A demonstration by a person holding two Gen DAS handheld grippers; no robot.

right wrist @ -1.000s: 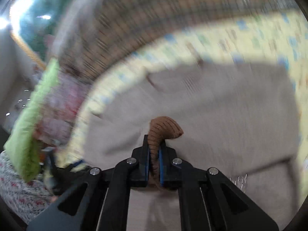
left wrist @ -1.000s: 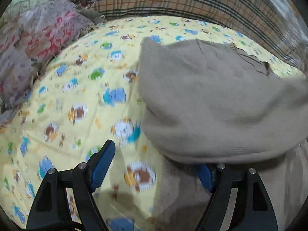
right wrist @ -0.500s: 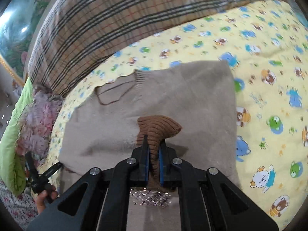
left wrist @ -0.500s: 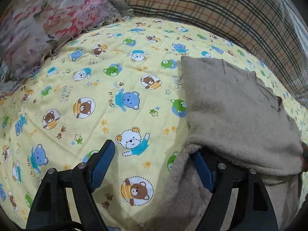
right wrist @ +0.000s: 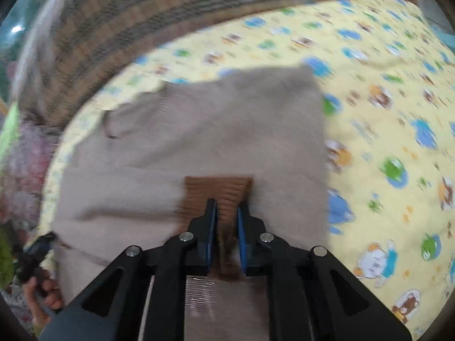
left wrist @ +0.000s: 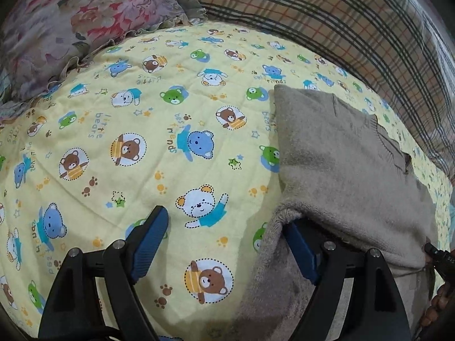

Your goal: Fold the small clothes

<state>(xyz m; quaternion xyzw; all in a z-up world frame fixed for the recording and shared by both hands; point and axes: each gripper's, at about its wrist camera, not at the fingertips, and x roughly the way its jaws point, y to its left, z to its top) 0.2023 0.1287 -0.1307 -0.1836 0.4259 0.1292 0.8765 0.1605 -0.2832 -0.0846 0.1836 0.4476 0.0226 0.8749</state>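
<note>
The sweater (right wrist: pixel 199 142) lies flat on the bear sheet (left wrist: pixel 142 142), folded, with its neckline toward the plaid blanket (left wrist: pixel 355 28). In the right wrist view it fills the centre of the frame; the sheet shows from 12 to 5 o'clock, the blanket from 9 to 12 o'clock. The view is blurred.

Right gripper (right wrist: pixel 227 213): jaws opening. The brown cuff (right wrist: pixel 219 190) lies flat on the sweater body and extends between the two blue pads (right wrist: pixel 212 227). A narrow gap shows on each side of the cuff, so the pads no longer press on it.

Left gripper (left wrist: pixel 224 241): jaws wide apart, nothing gripped. The left finger (left wrist: pixel 150 236) stands over bare sheet at 7 o'clock of the left wrist view. The right finger (left wrist: pixel 301 255) is tucked beneath the folded-over layer of the sweater at 5 o'clock; that layer drapes over its tip. Whether the pad touches the cloth cannot be told.

In the left wrist view the sweater occupies the sector from 2 to 5 o'clock. Its left edge runs straight from the centre top down to the right finger. A floral pillow (left wrist: pixel 71 22) lies at 10 to 11 o'clock, touching the sheet edge.

A hand (right wrist: pixel 42 292) appears at 8 o'clock of the right wrist view, beside the sweater's lower left corner, holding a dark handle.
</note>
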